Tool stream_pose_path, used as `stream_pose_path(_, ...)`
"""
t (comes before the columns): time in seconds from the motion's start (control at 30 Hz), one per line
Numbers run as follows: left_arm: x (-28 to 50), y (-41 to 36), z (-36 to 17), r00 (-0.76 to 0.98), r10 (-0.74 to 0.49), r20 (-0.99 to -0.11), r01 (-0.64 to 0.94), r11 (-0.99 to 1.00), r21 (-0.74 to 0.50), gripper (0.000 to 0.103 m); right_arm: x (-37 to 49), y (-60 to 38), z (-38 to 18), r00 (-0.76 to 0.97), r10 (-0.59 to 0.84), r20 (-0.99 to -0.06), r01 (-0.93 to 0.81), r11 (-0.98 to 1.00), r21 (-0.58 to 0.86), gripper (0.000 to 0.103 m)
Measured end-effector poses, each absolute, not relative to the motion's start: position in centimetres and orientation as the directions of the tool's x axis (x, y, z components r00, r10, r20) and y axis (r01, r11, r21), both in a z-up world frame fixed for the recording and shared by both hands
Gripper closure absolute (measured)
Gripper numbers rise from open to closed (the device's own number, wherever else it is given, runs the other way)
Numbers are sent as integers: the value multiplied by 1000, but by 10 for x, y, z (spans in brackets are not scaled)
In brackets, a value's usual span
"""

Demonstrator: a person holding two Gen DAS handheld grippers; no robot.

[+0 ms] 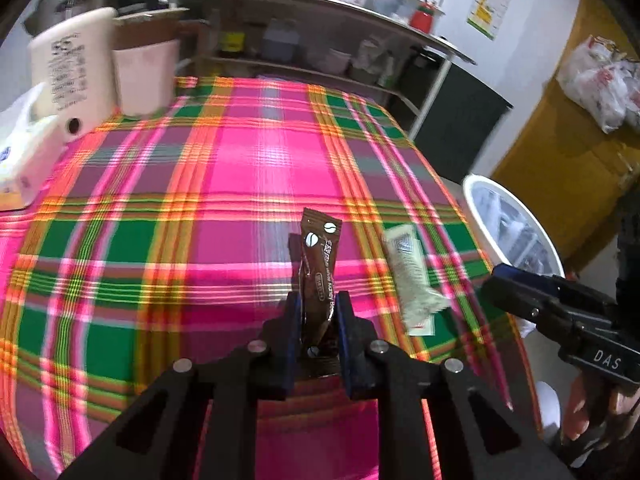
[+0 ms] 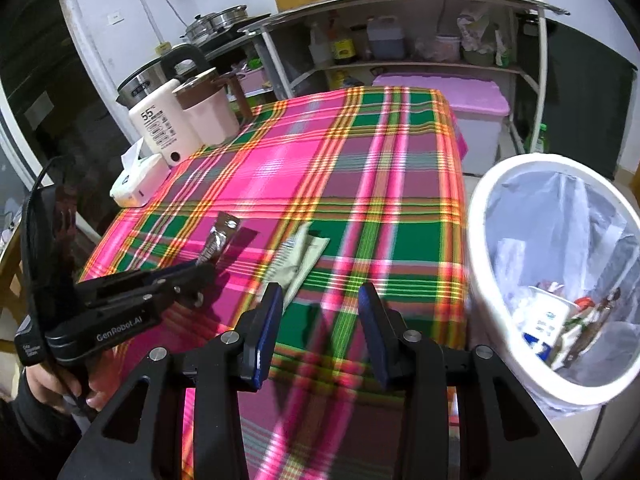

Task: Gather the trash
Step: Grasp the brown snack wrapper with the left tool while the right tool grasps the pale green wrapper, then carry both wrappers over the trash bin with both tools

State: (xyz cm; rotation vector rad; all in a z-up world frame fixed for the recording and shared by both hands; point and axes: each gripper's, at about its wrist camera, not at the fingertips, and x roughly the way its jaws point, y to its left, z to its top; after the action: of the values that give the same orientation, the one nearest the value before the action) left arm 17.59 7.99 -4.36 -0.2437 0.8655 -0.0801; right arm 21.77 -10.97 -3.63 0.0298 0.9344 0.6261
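Brown coffee sachet is clamped between the left gripper jaws, standing upright out of them and lifted clear of the plaid counter — held by its lower half, probably so it can be carried over and dropped. Just right of those jaws a pale flat wrapper lies on the cloth, not yet picked. In the right wrist view the right gripper has jaws apart with nothing between them; the wrapper sits just ahead of its left jaw — likely next grab. White bin stands off the counter edge, right of those jaws, with trash already inside.
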Motion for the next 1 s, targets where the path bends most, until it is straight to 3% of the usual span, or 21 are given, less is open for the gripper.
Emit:
stream_pose_path(0.23,168,96,-46,662,-145,-735,-67,966,-251,85,226,-75,-51,387,519,-762,-501,812,299,60)
stream_pose_path(0.5,165,104,-49,663,-152,-733,-74,961,-266,85,235,-53,-62,411,442,-798,-491,844,215,59)
stream_pose_path(0.67,165,101,-48,664,-156,-731,-68,961,-267,85,229,-53,-61,412,438,-799,-510,837,196,80)
stream_pose_path(1.0,161,87,-41,672,-165,-722,-44,964,-262,85,216,-68,-52,419,475,-774,-524,822,222,86)
